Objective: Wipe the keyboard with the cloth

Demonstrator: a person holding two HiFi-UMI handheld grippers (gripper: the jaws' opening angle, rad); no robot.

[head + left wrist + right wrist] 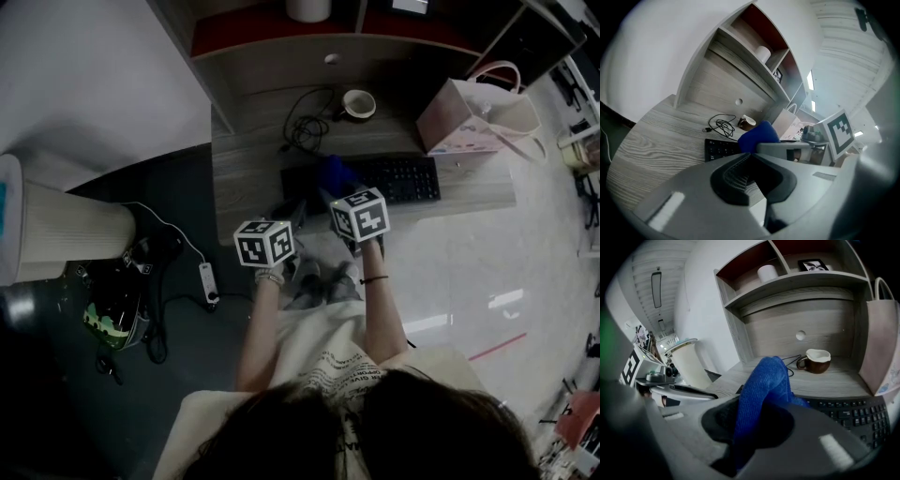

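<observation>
A grey wood-grain tabletop is seen with a raised shelf built over its back edge. A black keyboard is laid along the front of the tabletop. Behind it, a coiled black cable is left near the middle, and a brown cup with a white inside is stood upright just to its right. A pale paper bag with handles is placed at the right end, near the keyboard. A white roll is kept on the shelf.
</observation>
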